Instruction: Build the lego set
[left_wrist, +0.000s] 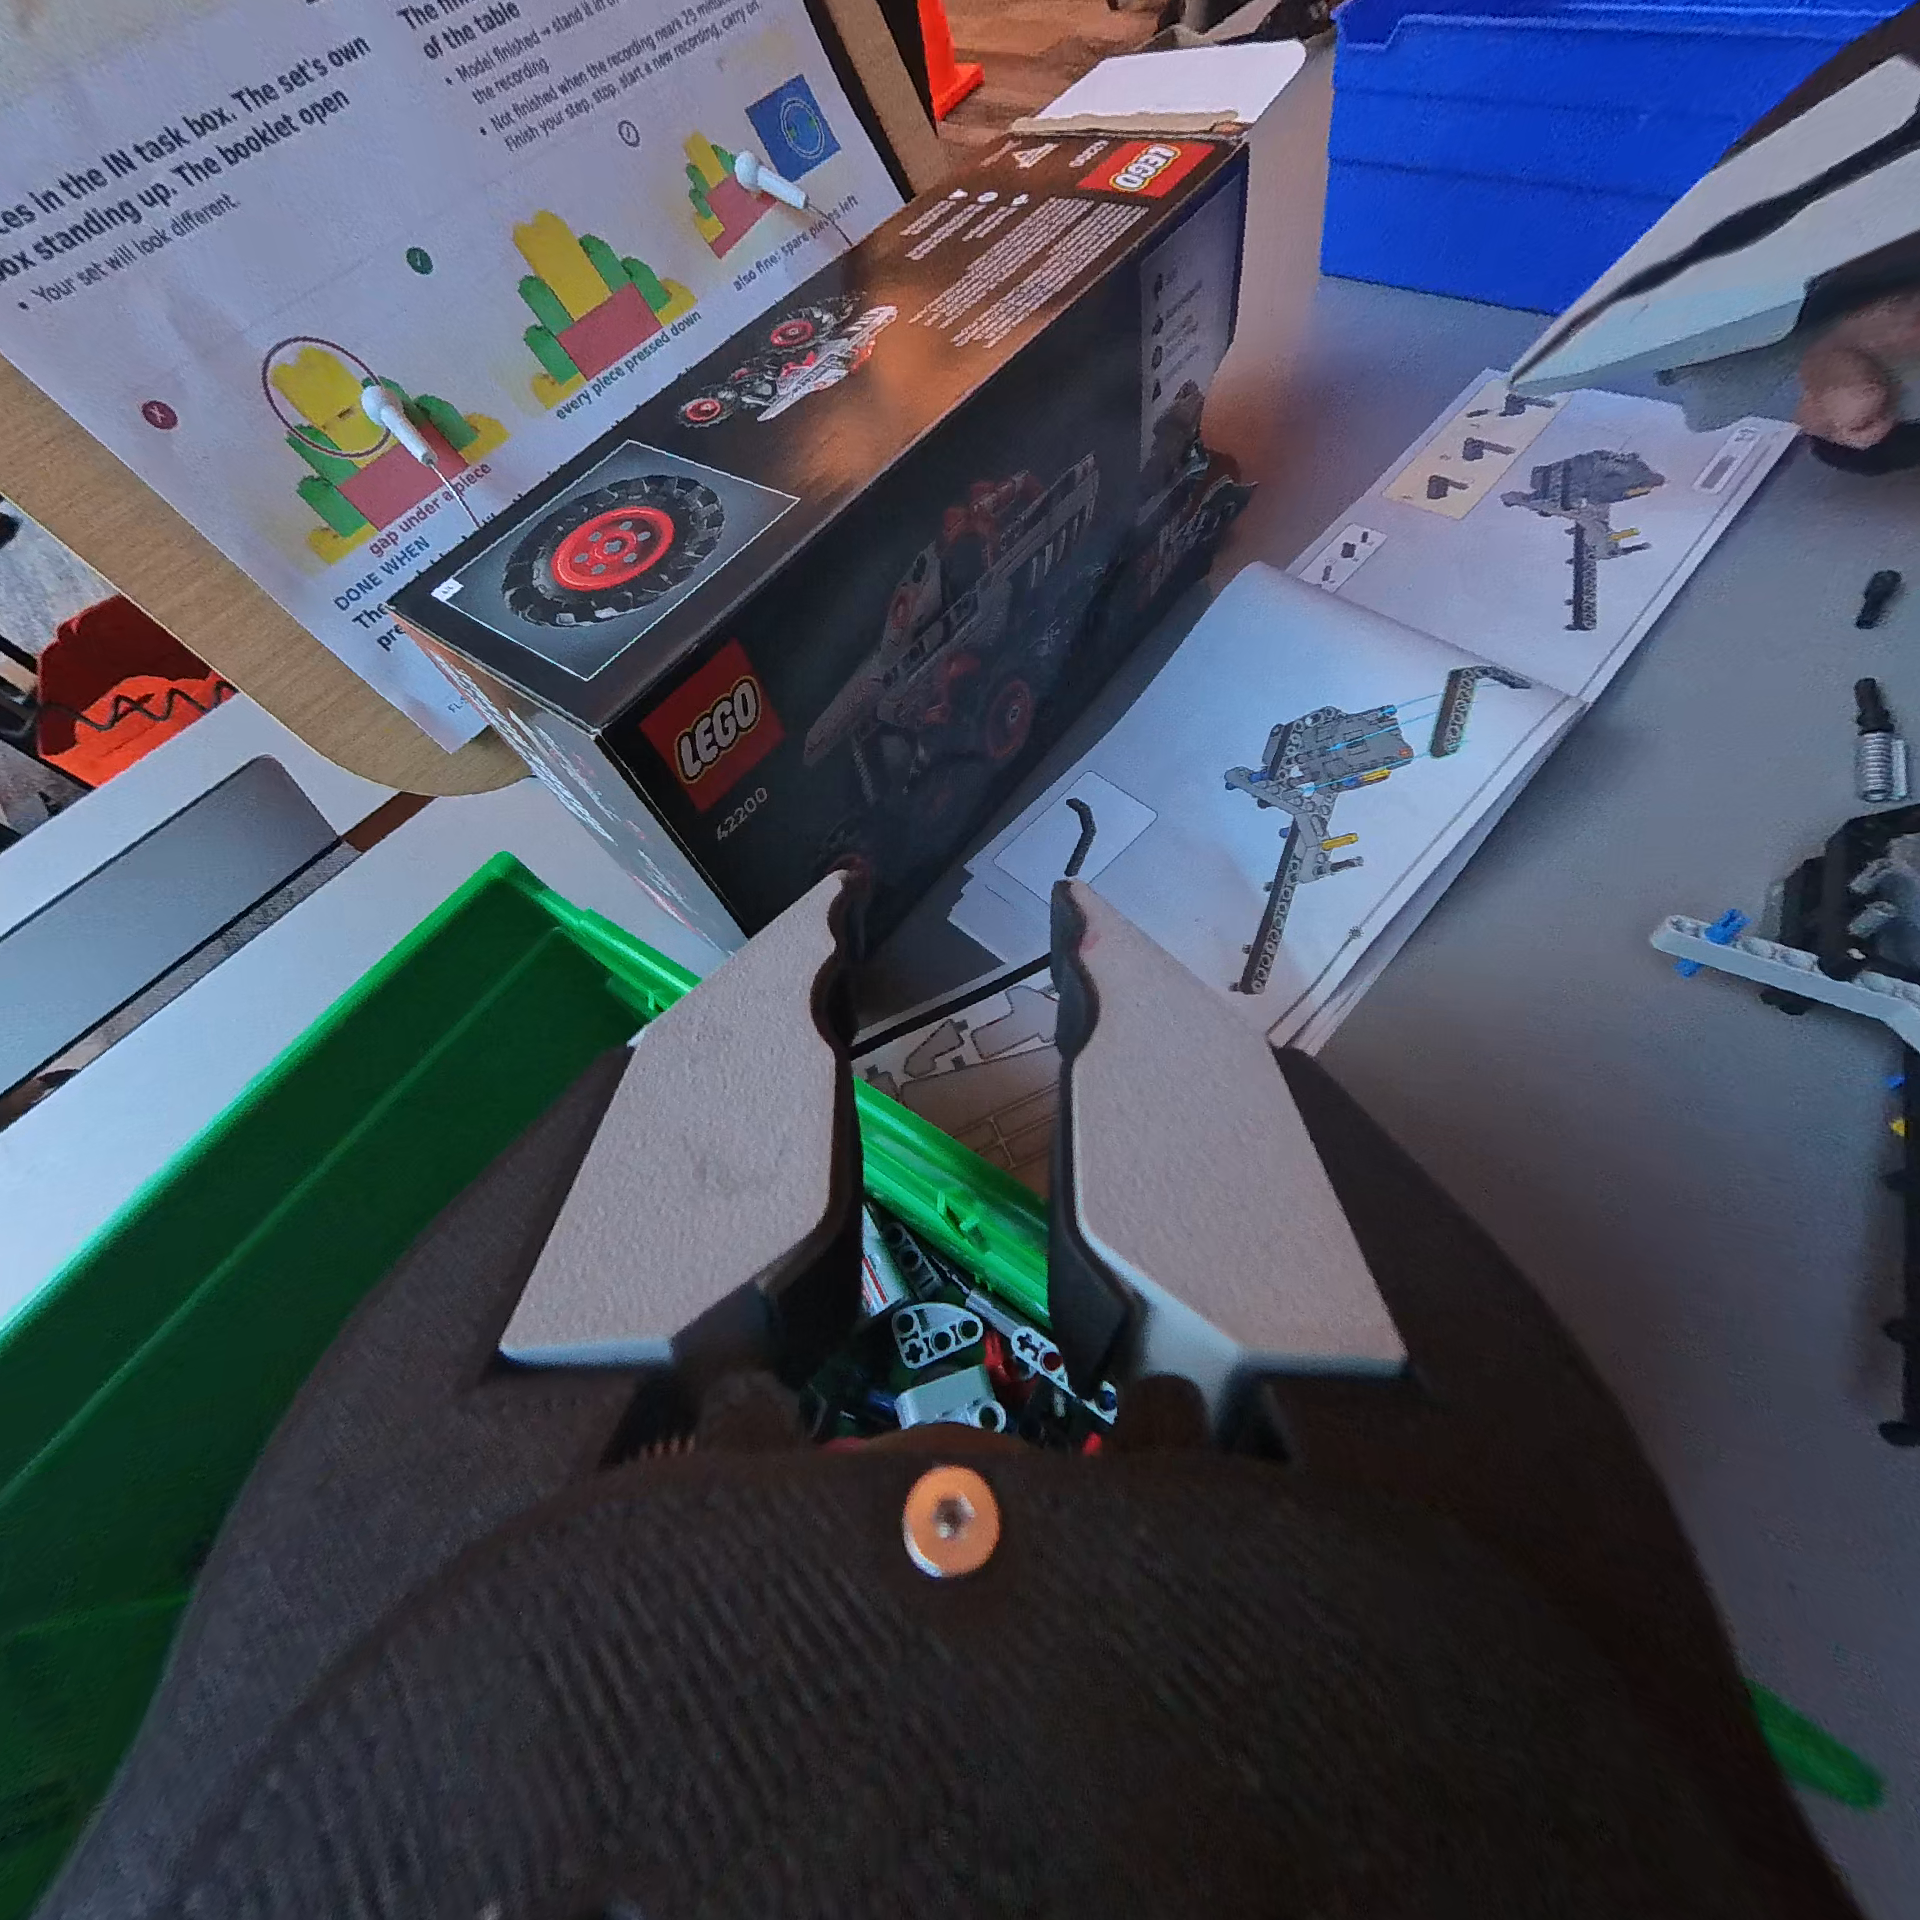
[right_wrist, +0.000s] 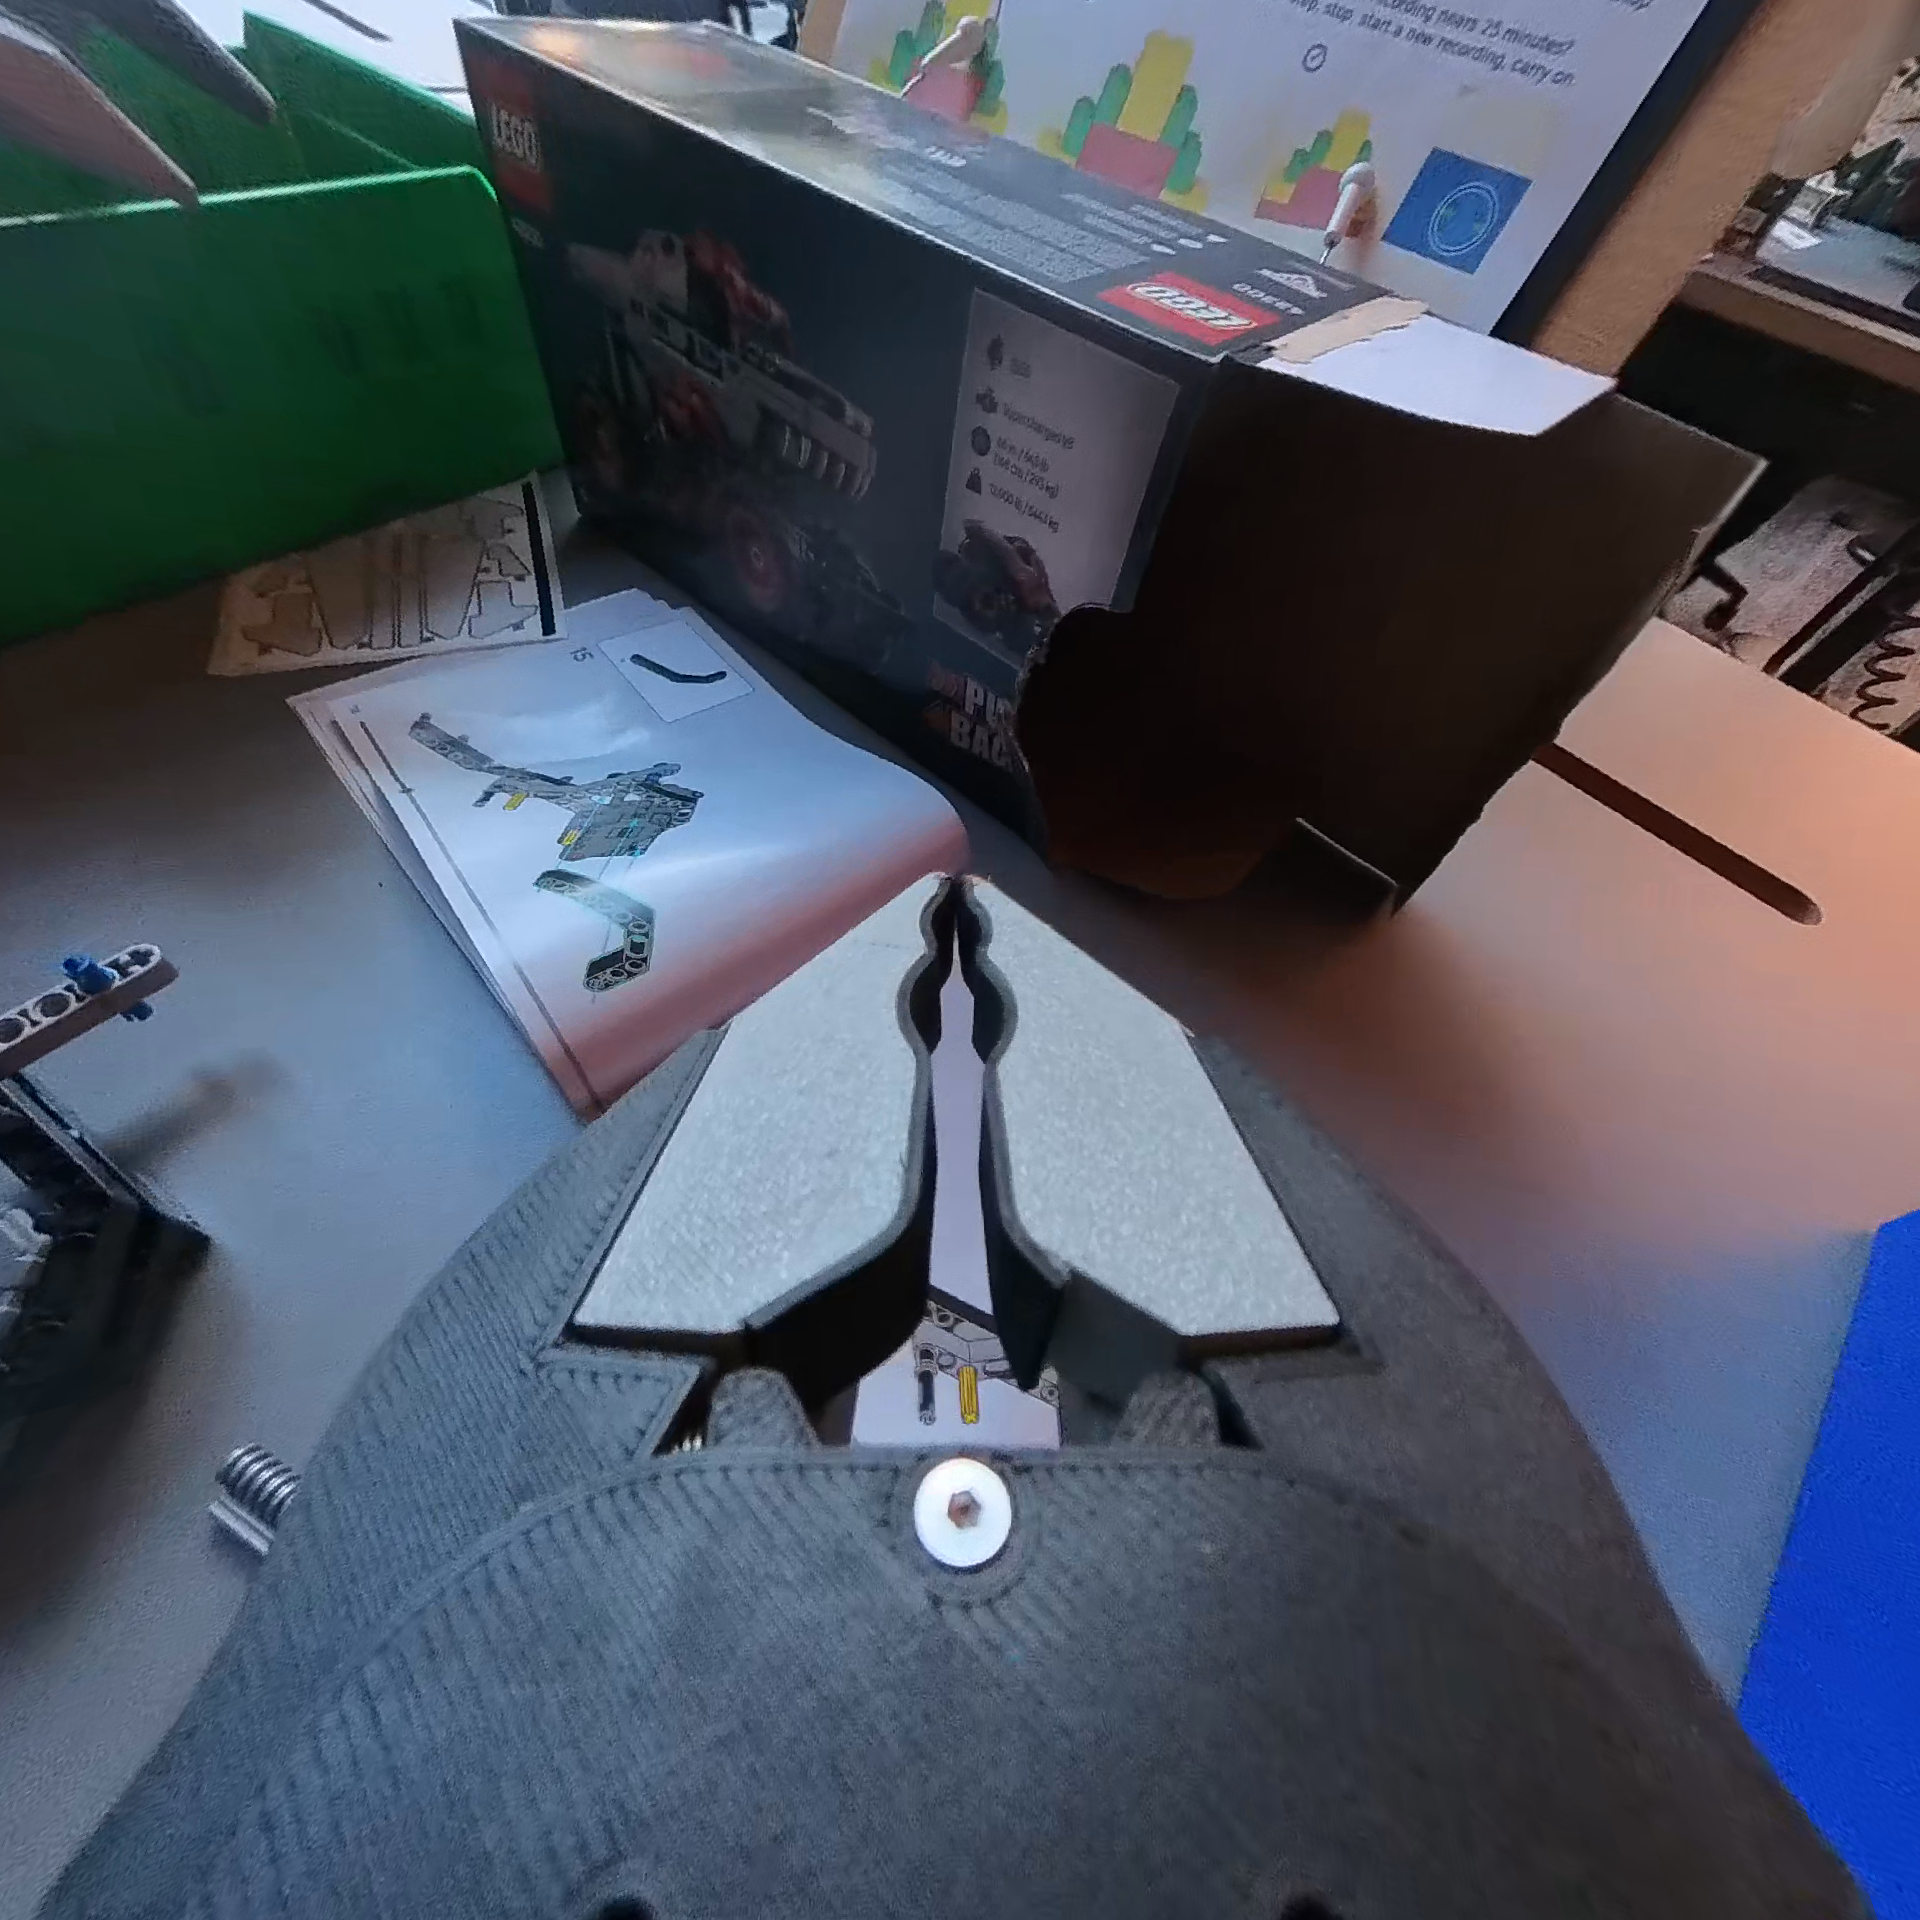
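1. The task's thing, the half-built black and grey Lego model with a pale grey beam and blue pins (left_wrist: 1829, 956), sits on the grey table, well off to the right of the left gripper's fingers; in the right wrist view it lies to the left of that gripper's fingers, cut off by the frame edge.
2. The loose mixed Lego parts (left_wrist: 951, 1351) lie in the green plastic bin (left_wrist: 312, 1143), right under and between the left gripper's fingers.
3. The left gripper (left_wrist: 951, 904) hangs over the bin with its fingers spread and nothing between them.
4. The right gripper (right_wrist: 956, 883) has its fingertips pressed together with nothing visibly caught between them — it hovers over the near page of the open paper instruction booklet (right_wrist: 644, 821).
5. Beyond both sets of fingers stands the dark cardboard Lego box (left_wrist: 883, 540); a small metal spring (right_wrist: 249, 1496) lies left of the right gripper.
6. Judged step: reading the booklet and fetching the next piece.
7. The next move likely calls for lowering the spread left fingers into the bin and closing on one small part — hard to single out in that jumble.
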